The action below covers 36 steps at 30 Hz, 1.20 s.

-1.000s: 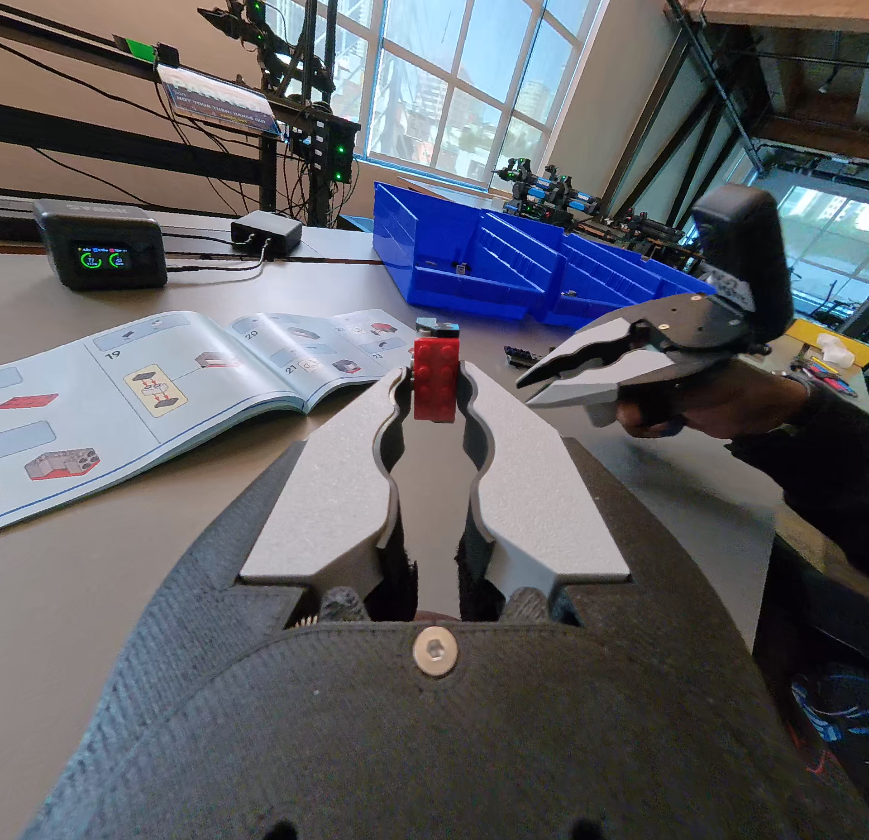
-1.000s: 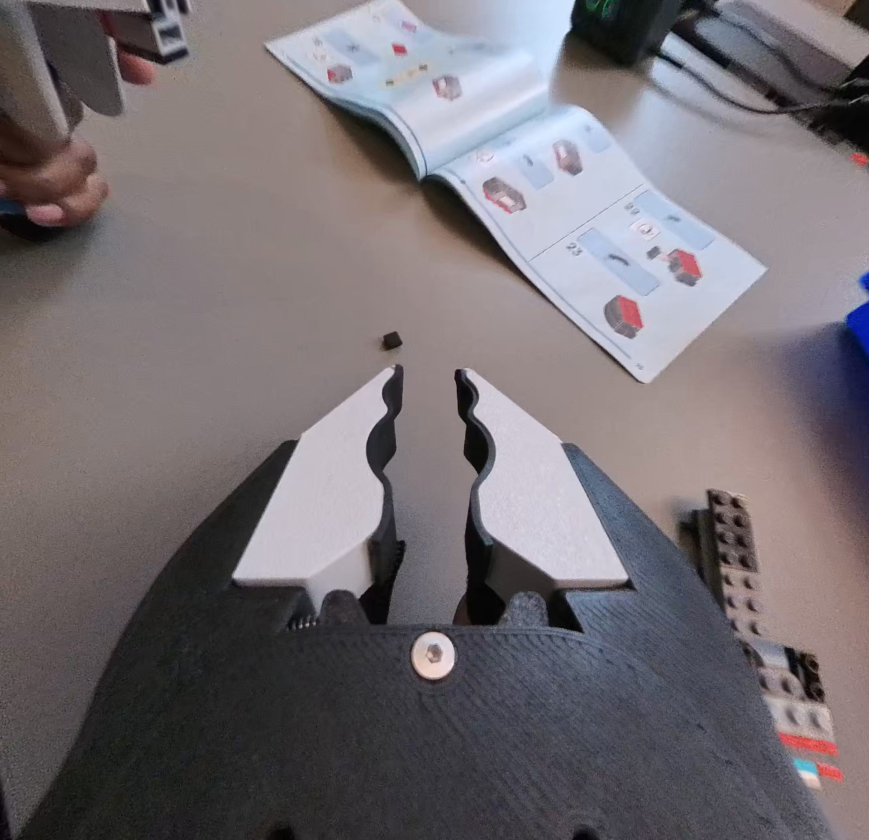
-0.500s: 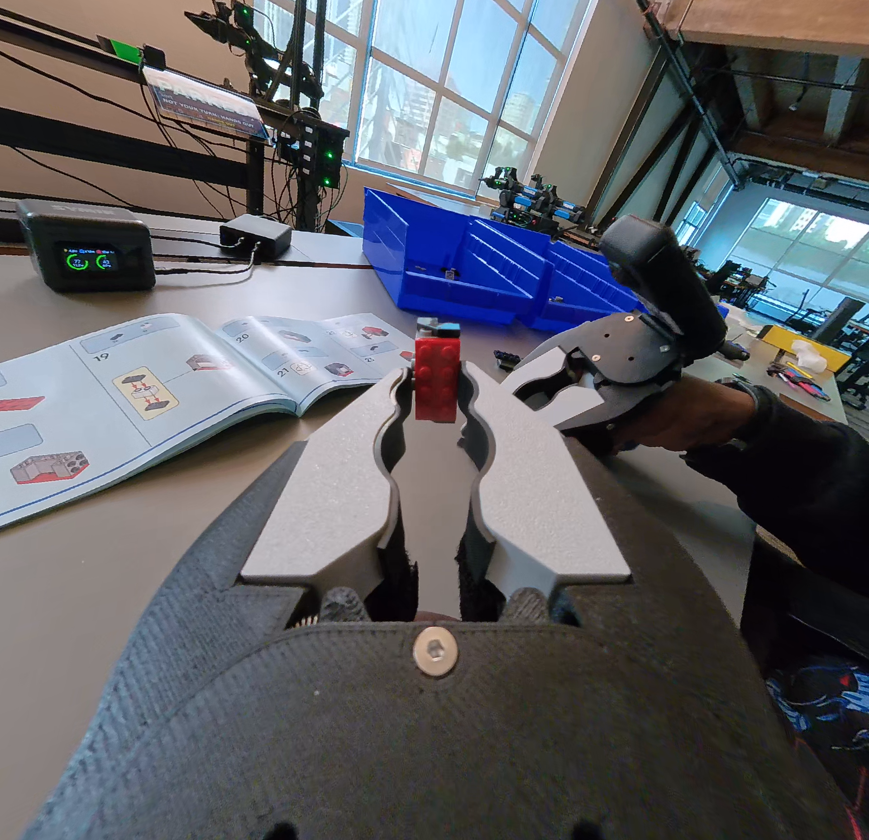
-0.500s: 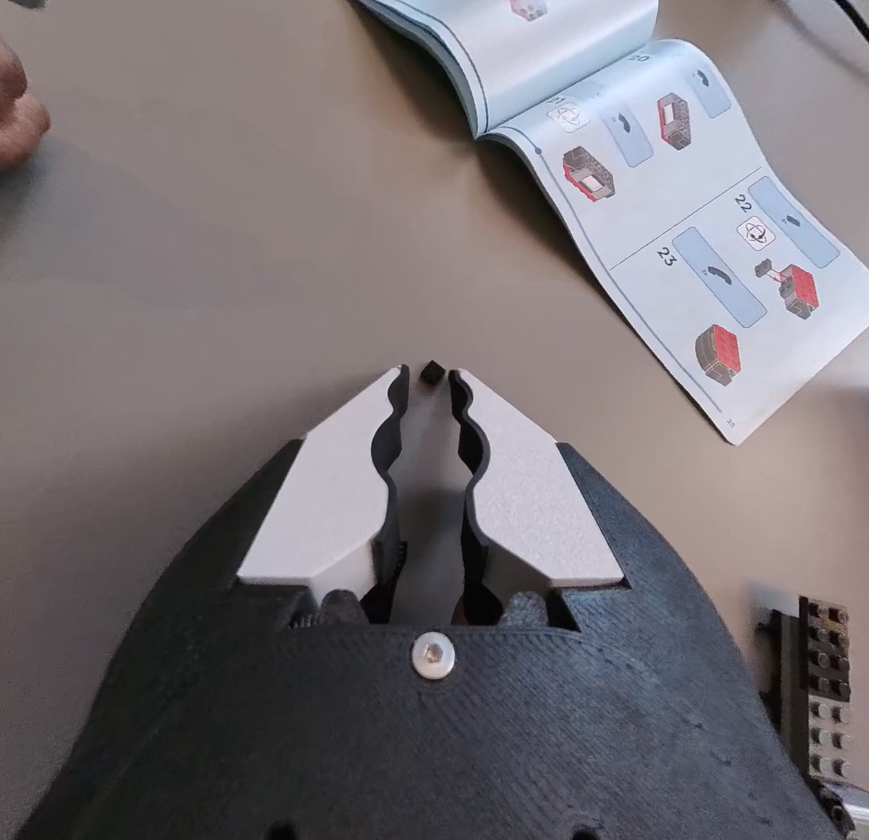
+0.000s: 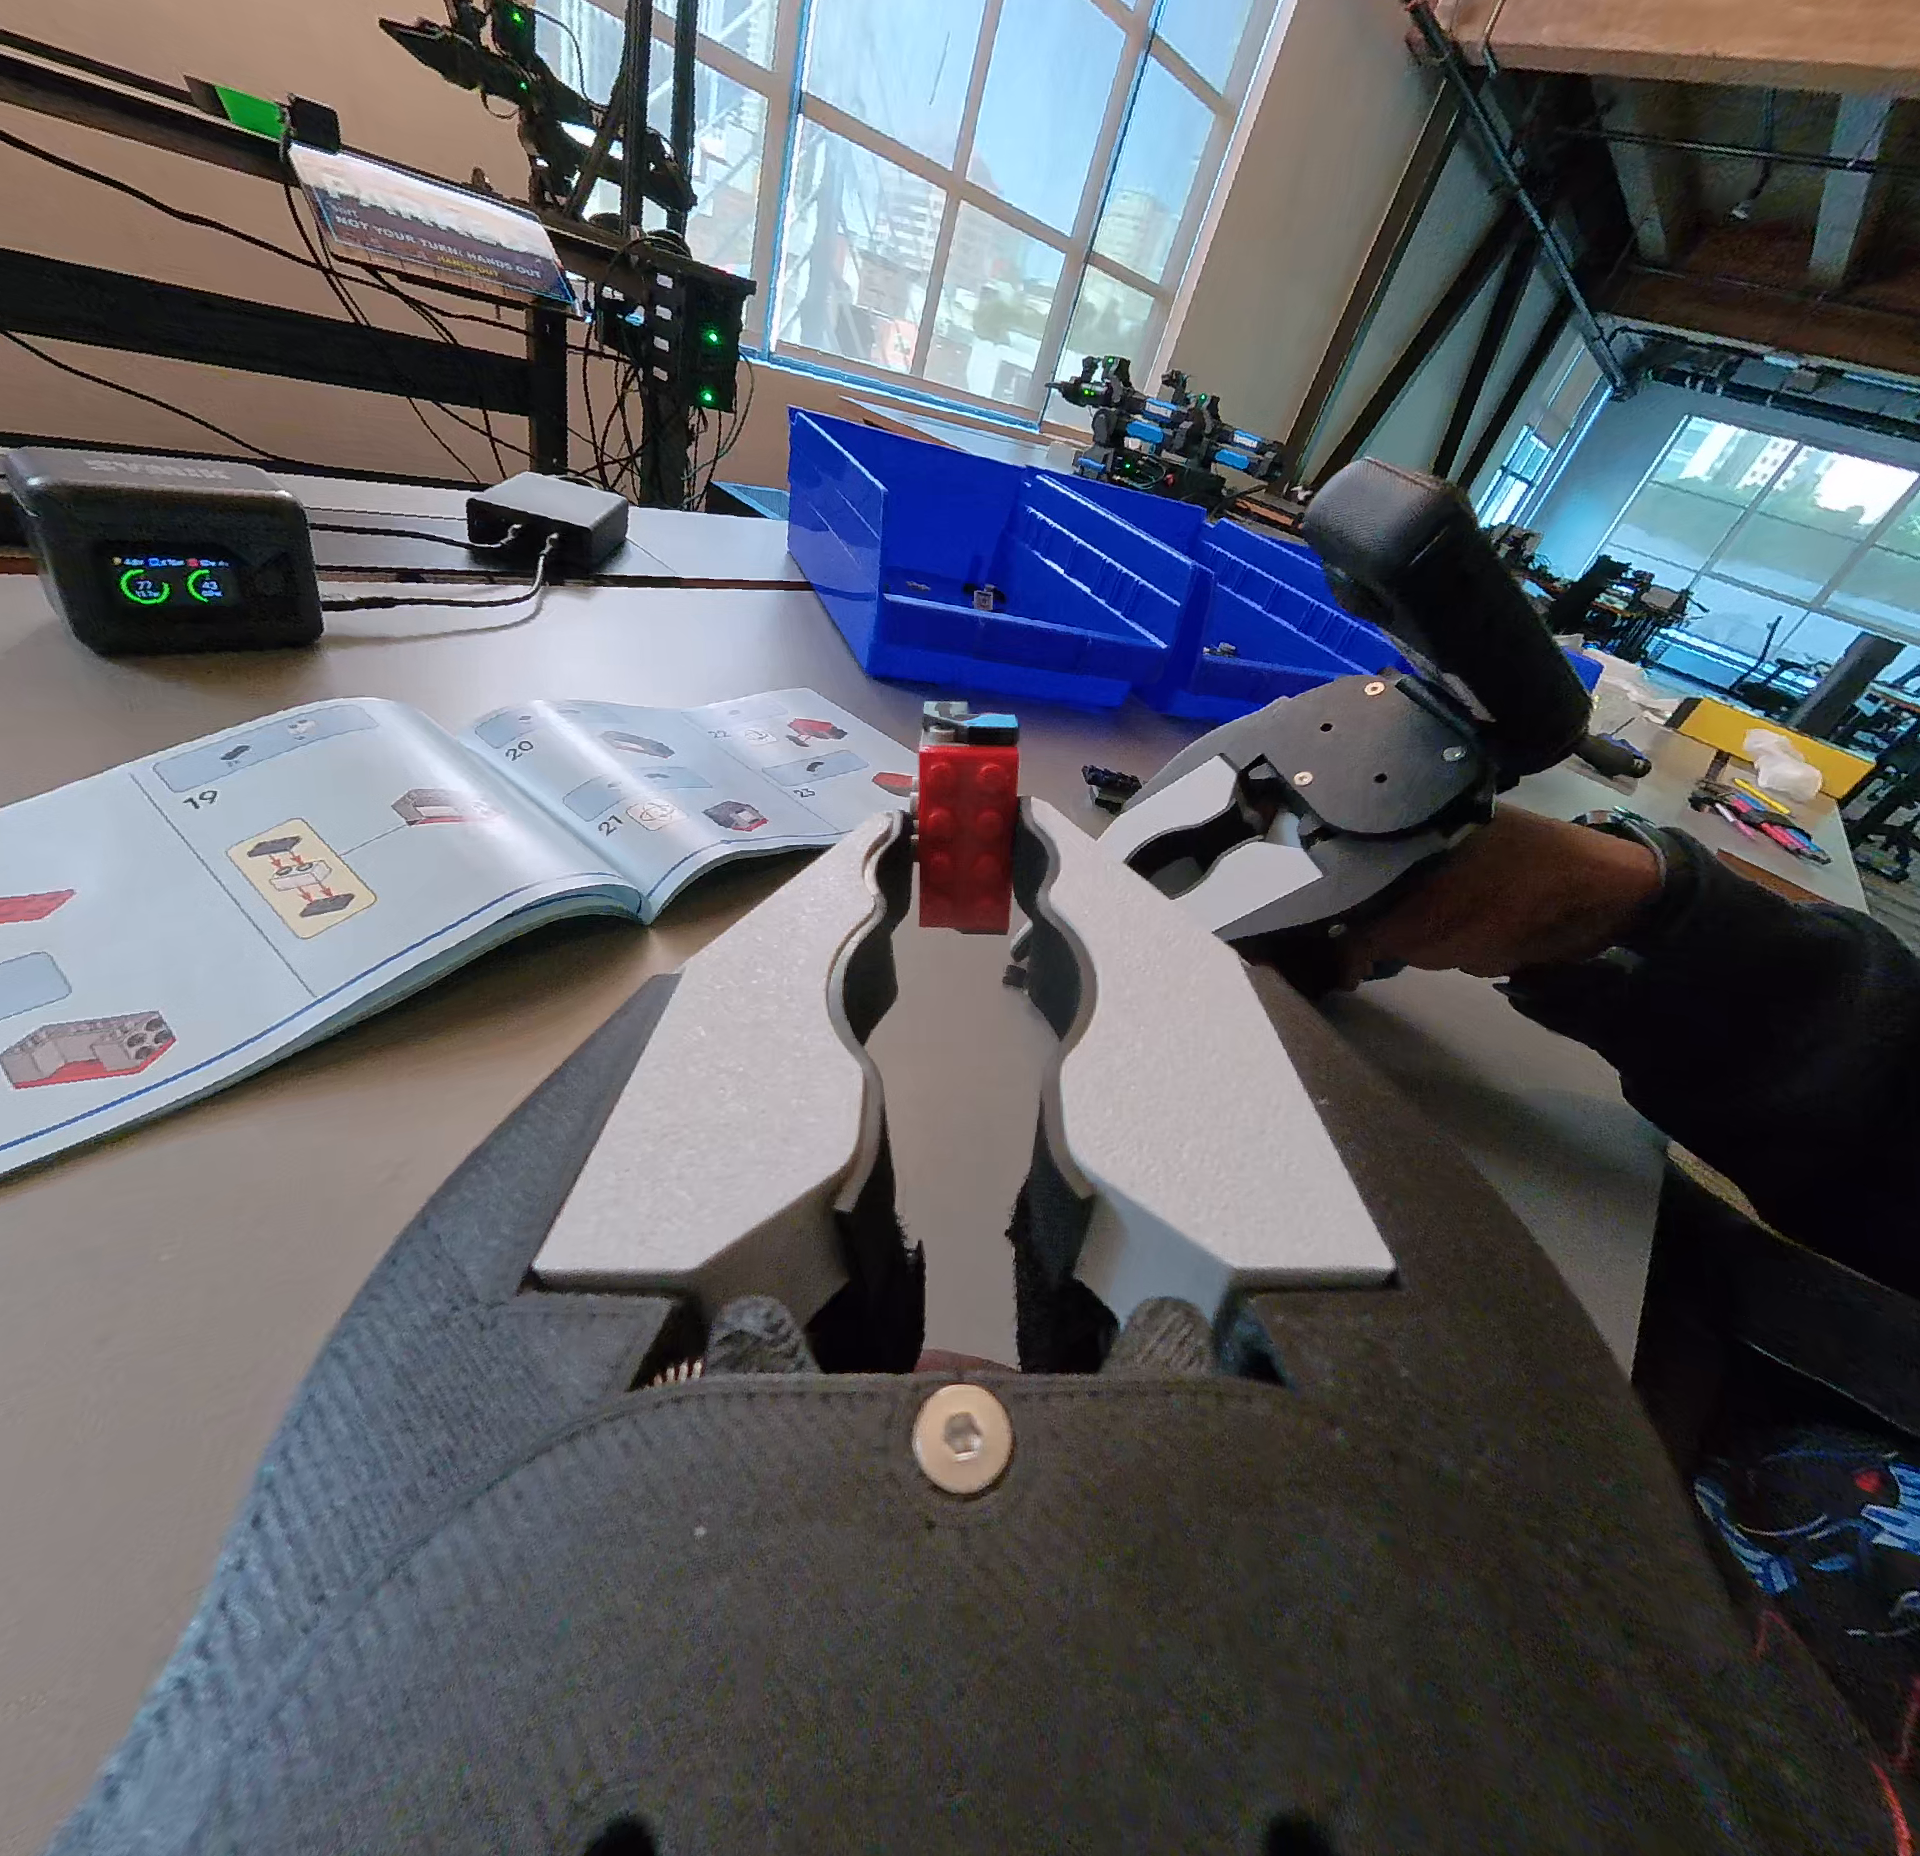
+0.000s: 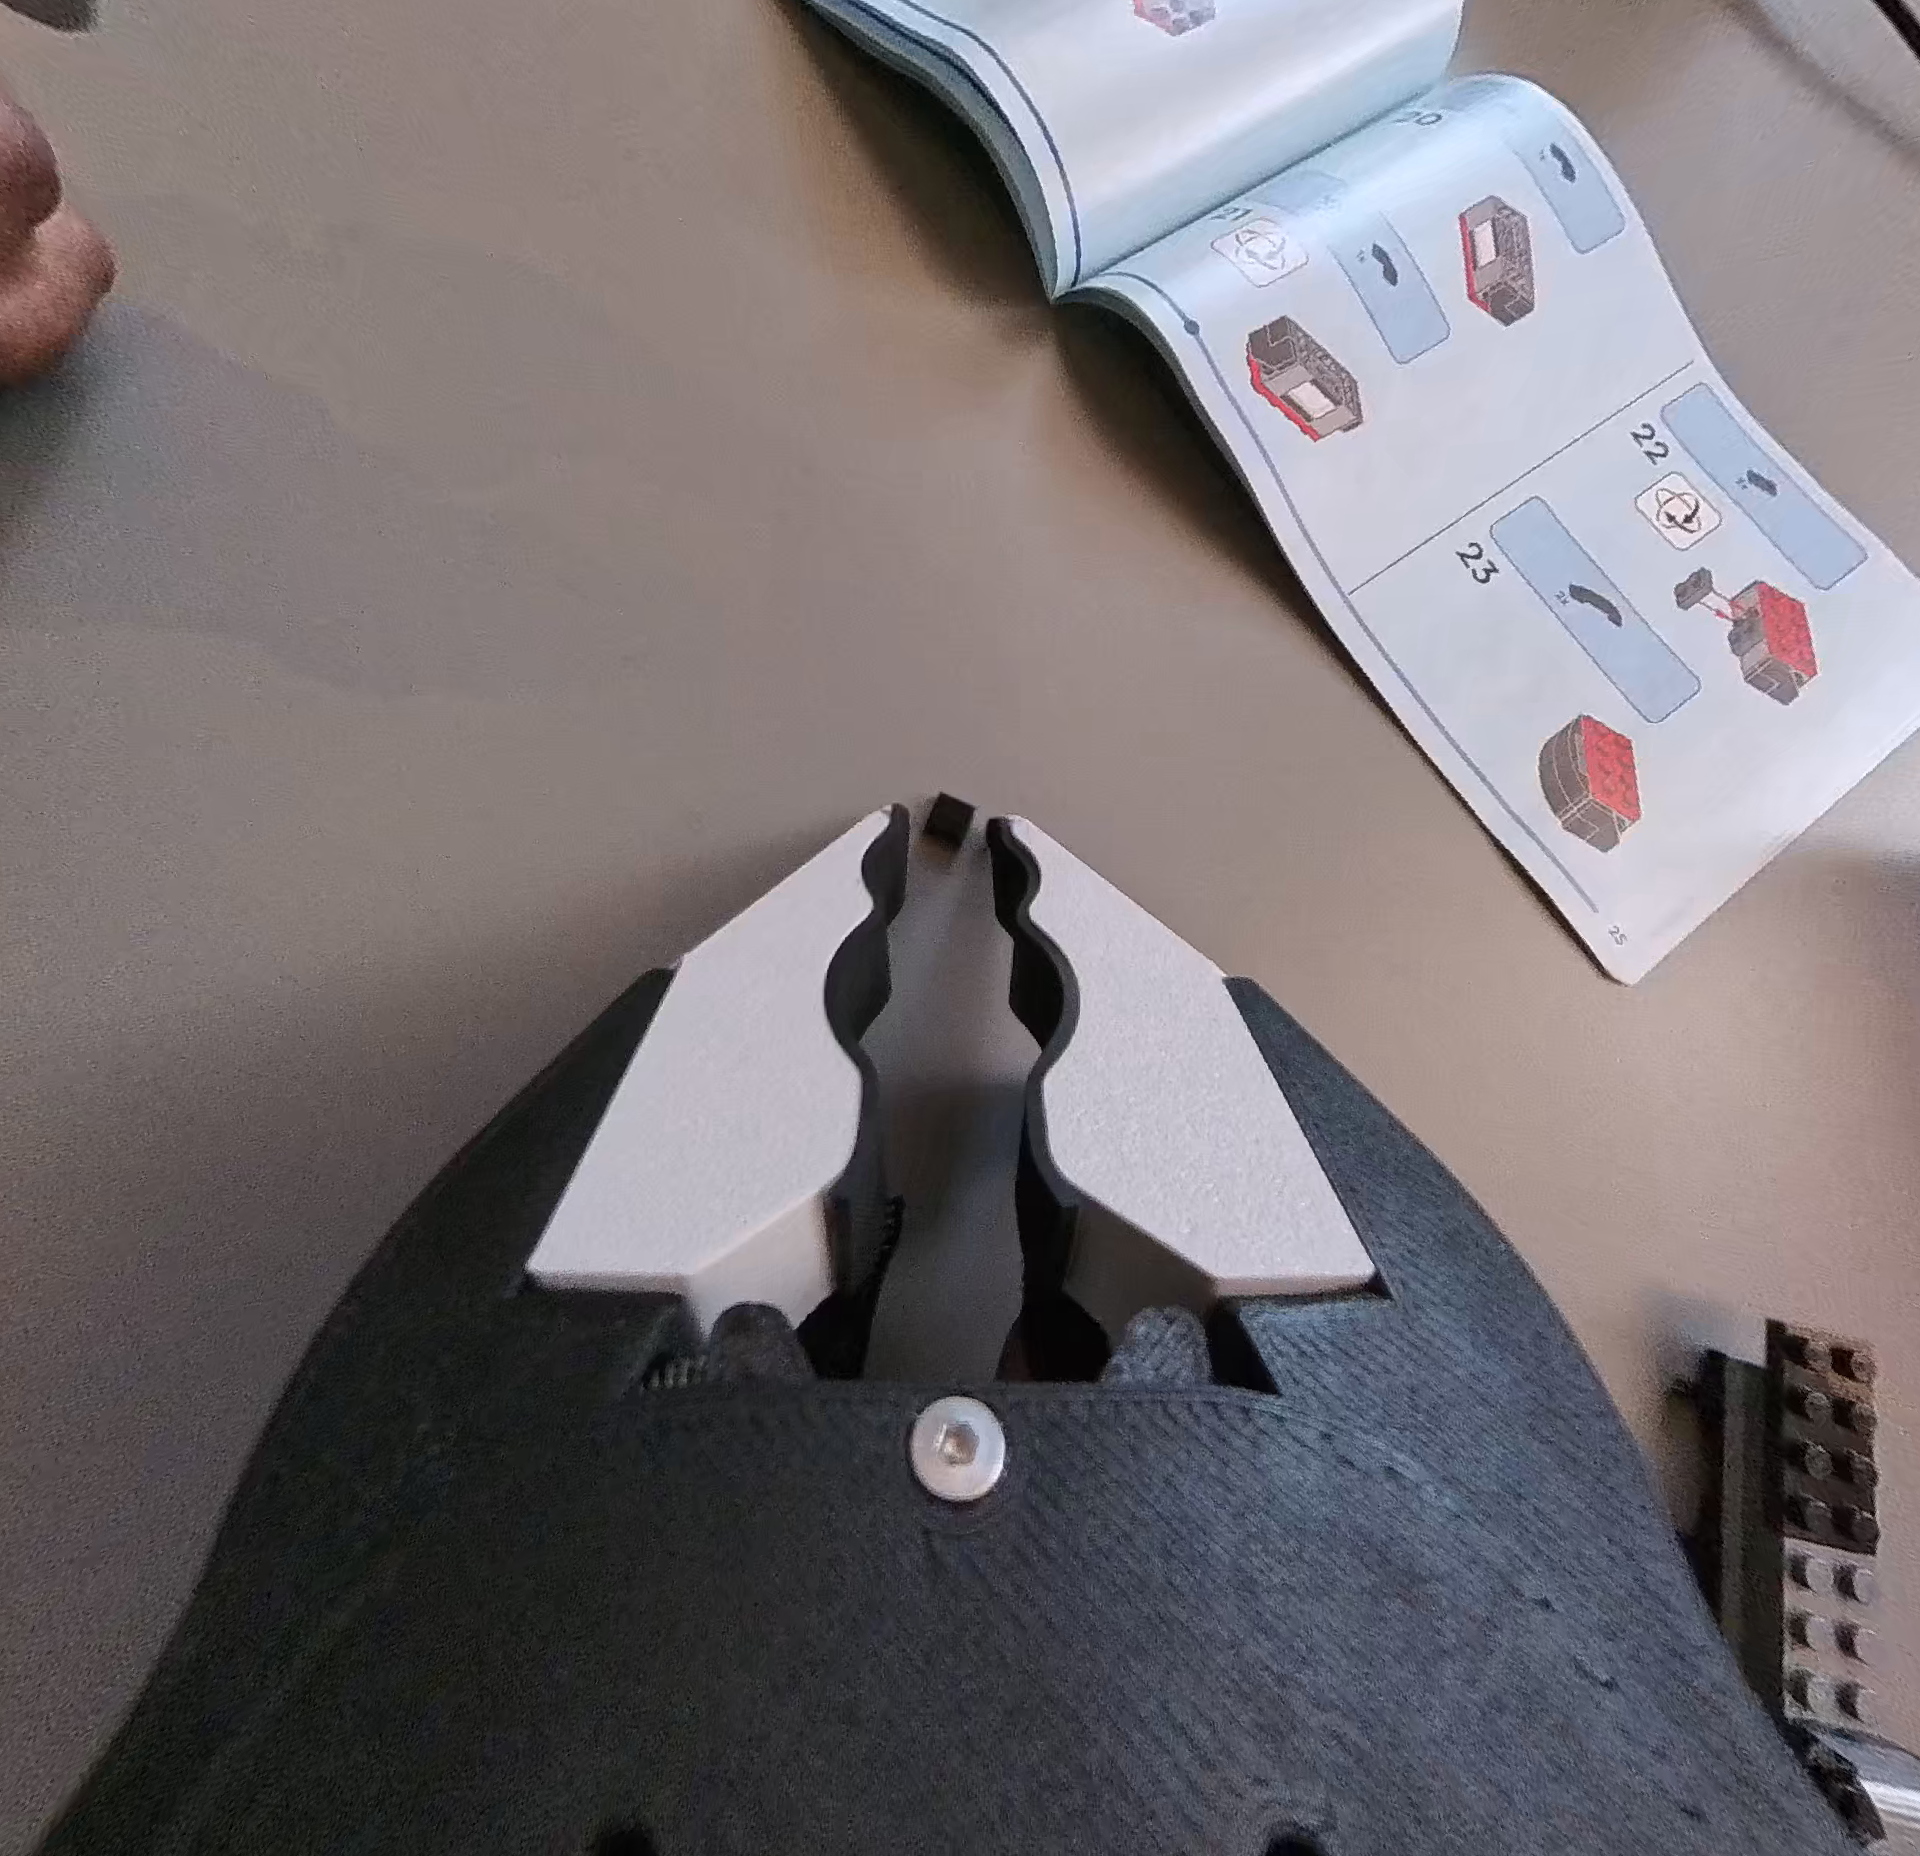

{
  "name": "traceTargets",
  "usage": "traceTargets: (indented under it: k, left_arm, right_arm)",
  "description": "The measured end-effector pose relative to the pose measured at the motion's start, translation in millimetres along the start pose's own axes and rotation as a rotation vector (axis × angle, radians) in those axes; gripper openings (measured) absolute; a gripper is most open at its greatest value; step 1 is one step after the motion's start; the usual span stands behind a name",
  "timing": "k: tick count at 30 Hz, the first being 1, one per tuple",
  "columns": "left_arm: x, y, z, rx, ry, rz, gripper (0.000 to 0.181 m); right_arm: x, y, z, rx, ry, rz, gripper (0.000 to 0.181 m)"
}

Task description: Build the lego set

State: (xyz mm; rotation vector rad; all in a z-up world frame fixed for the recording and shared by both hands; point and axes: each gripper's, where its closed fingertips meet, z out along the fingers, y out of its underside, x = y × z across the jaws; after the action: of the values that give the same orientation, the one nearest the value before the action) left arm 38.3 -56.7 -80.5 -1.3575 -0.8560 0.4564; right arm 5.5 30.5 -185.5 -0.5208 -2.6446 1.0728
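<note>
Down and forward comes the right gripper (image 6: 948, 821) since a second ago, and the tiny black piece (image 6: 948, 825) that was lying clear ahead of it is now sitting right between its tips. Its jaws are narrowing but a sliver of gap is showing on each side, so they are apart and not yet gripping. That piece is resting on the desk (image 6: 520, 559), and the low, steep approach looks meant to bracket something that small without knocking it away.

Over on the other side, the left gripper (image 5: 964, 850) is holding the red block (image 5: 964, 840) up off the desk, jaws clamped on its two sides, studs facing the camera and a grey and black bit riding on its top end. Holding it raised like that is probably keeping it ready to receive the small piece.

The open booklet (image 5: 436, 840) is lying flat beside the work, pages up for reference.

Counting now: two grippers, one red block, one tiny black piece and one booklet. One dark studded strip (image 6: 1823, 1515) is waiting at the right edge of the desk, and two blue bins (image 5: 987, 580) are standing side by side at the back. One black box with a lit screen (image 5: 166, 559) is sitting far left, and a smaller black box (image 5: 545, 528) is resting beside it.
</note>
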Motion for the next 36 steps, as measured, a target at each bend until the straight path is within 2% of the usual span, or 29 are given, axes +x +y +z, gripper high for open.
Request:
traceTargets:
  k: [3,10,14,18,21,27,36]
  left_arm:
    - [4.9,-0.6,0.4,0.004,0.022,0.024,0.019]
    - [17.5,-7.3,-4.4,0.038,0.083,0.090,0.019]
    - [27.8,-7.5,-4.8,0.044,0.136,0.111,0.019]
    - [40.7,-7.7,-6.1,0.051,0.208,0.122,0.019]
    - [48.5,-9.8,-8.2,0.064,0.251,0.125,0.019]
    - [55.9,-9.0,-10.3,0.062,0.288,0.138,0.019]
    - [61.7,-10.0,-13.2,0.069,0.324,0.138,0.019]
  right_arm:
    - [0.0,-2.2,2.9,0.000,0.007,-0.005,0.009]
    - [-3.0,-14.2,-5.3,0.057,-0.036,-0.009,0.008]
    - [-22.5,-61.9,-38.1,0.218,-0.152,-0.054,0.008]
    - [-52.6,-110.4,-79.1,0.334,-0.292,-0.203,0.008]
    - [-78.2,-131.6,-100.7,0.370,-0.398,-0.320,0.008]
    - [-94.1,-141.1,-105.1,0.332,-0.446,-0.457,0.008]
    - [-96.4,-133.6,-98.2,0.261,-0.469,-0.517,0.008]
